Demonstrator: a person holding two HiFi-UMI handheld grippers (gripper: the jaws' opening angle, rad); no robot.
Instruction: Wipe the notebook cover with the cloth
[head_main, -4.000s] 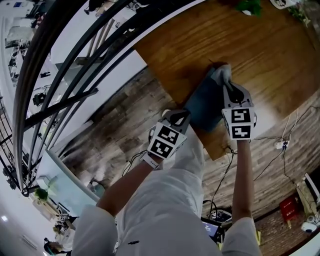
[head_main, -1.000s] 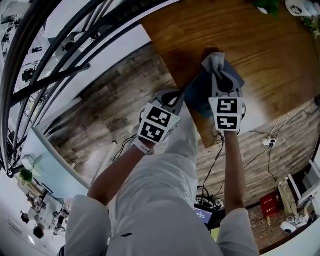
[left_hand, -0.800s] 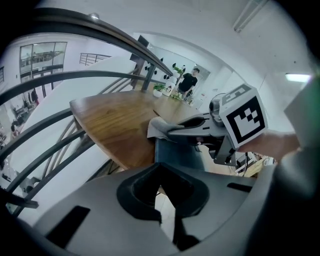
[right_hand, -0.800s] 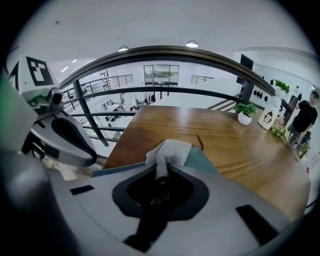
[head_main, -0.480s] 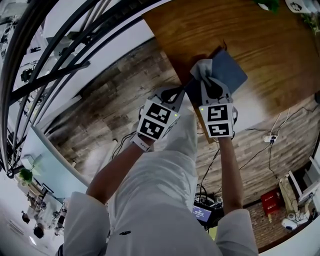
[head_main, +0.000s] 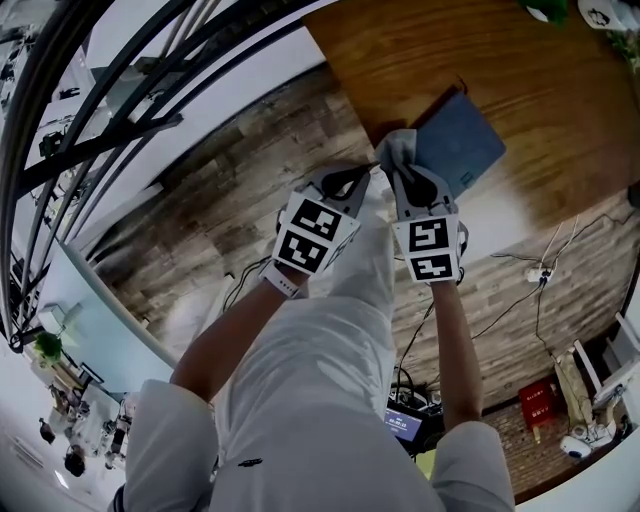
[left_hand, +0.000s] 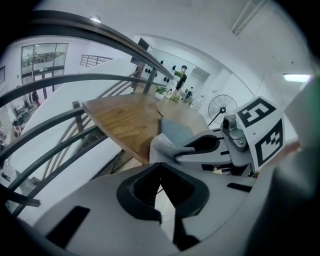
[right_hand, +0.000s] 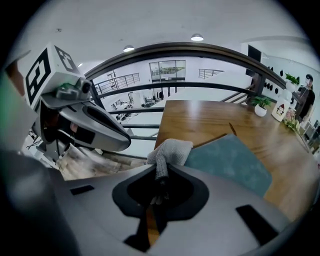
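Observation:
A blue notebook (head_main: 462, 140) lies flat near the corner of the wooden table (head_main: 560, 90). My right gripper (head_main: 400, 166) is shut on a grey cloth (head_main: 396, 148), which rests at the notebook's near left corner by the table edge. The right gripper view shows the cloth (right_hand: 170, 150) bunched at the jaws, with the notebook (right_hand: 227, 162) just beyond to the right. My left gripper (head_main: 362, 172) hovers beside the right one, off the table edge, shut and holding nothing. From the left gripper view the cloth (left_hand: 162, 147) and notebook (left_hand: 176, 131) sit at the table's corner.
Curved dark metal railings (head_main: 120, 110) run along the left, with a plank floor far below. Small potted plants (head_main: 545, 8) stand at the table's far side. Cables and a power strip (head_main: 530, 283) lie on the floor to the right. A fan (left_hand: 220, 107) stands behind the table.
My right gripper has drawn the cloth back and left across the cover to the notebook's near corner, so more of the blue cover shows. The left gripper stays beside it.

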